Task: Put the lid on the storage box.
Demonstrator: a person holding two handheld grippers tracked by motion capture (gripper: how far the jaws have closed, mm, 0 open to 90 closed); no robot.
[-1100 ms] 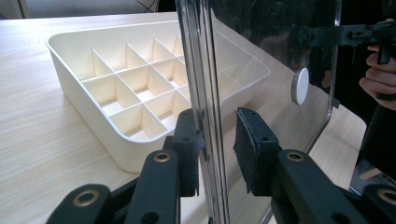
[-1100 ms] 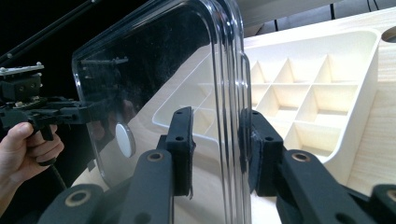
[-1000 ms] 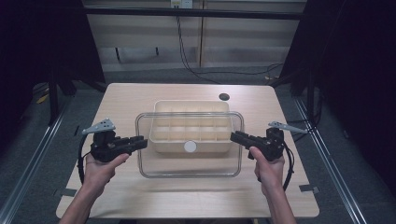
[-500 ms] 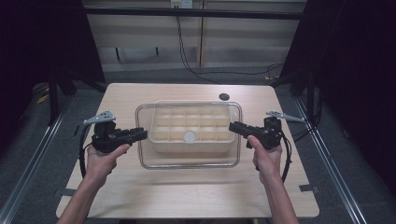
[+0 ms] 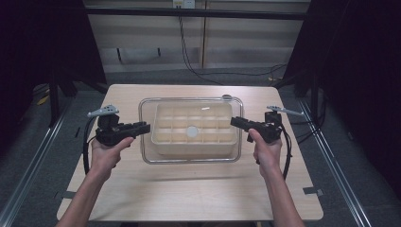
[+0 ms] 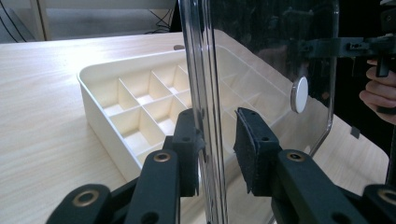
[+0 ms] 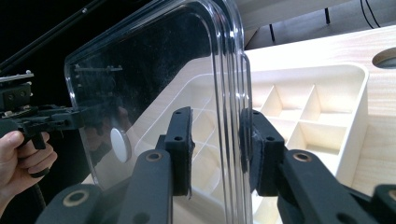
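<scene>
Over the middle of the wooden table (image 5: 189, 189), a clear plastic lid (image 5: 191, 101) hangs level above a cream compartment tray (image 5: 194, 135), held off it by a person with a gripper in each hand. At the lid's left edge, the left gripper (image 5: 144, 126) has its jaws clamped on the rim; seen from that gripper's own camera, the rim (image 6: 208, 116) stands between the two black pads, which press it from both sides. At the opposite edge the right gripper (image 5: 235, 122) is closed on the rim in the same way, pads either side of the ridged border (image 7: 231, 116). A small white round disc (image 5: 191, 131) sits at the lid's centre. Beneath it, the tray rests on the table with its square cells open and bare.
</scene>
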